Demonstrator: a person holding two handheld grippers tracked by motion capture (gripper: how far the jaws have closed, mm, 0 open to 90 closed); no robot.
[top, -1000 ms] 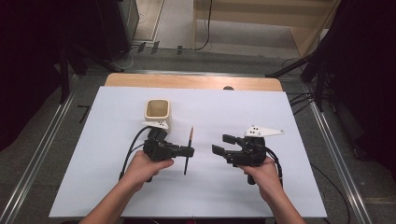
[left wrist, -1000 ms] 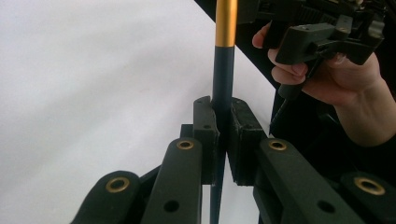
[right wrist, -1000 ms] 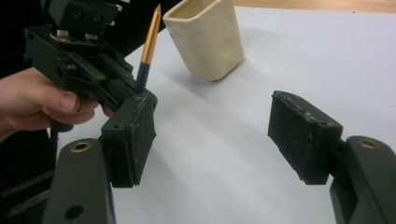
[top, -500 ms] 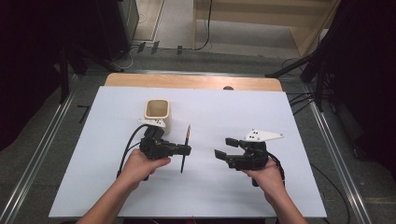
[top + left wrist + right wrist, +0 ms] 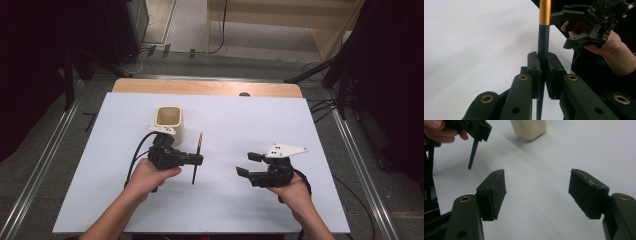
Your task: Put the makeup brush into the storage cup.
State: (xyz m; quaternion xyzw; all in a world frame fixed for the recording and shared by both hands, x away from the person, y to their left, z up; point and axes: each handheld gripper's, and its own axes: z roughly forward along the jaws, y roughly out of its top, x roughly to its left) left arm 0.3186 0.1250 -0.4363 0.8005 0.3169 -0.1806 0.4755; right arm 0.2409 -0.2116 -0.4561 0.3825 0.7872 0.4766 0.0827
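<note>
**Mara:** High view first: what about the container?

**Jun:** One cream cup [image 5: 169, 121] stands upright on the white table [image 5: 280, 200], toward the far left part of it. Its square mouth faces up, and the inside looks bare as far as I can see down into it. From the right gripper view the cup's [image 5: 529, 129] lower body sits at the top edge, resting on the sheet.

**Mara:** And the pen?

**Jun:** The dark pen [image 5: 196, 157] is clamped in the left gripper [image 5: 199, 160], just in front of the cup and apart from it. It stands across the jaws, orange end pointing away from the person, dark end pointing back. In the left gripper view the pads are pressed against the dark shaft [image 5: 543, 42] from both sides, with the orange section above them.

**Mara:** The other hand?

**Jun:** The right gripper [image 5: 248, 165] hovers well to the right of the pen, jaws spread wide with nothing between them, aimed toward the left gripper.
</note>
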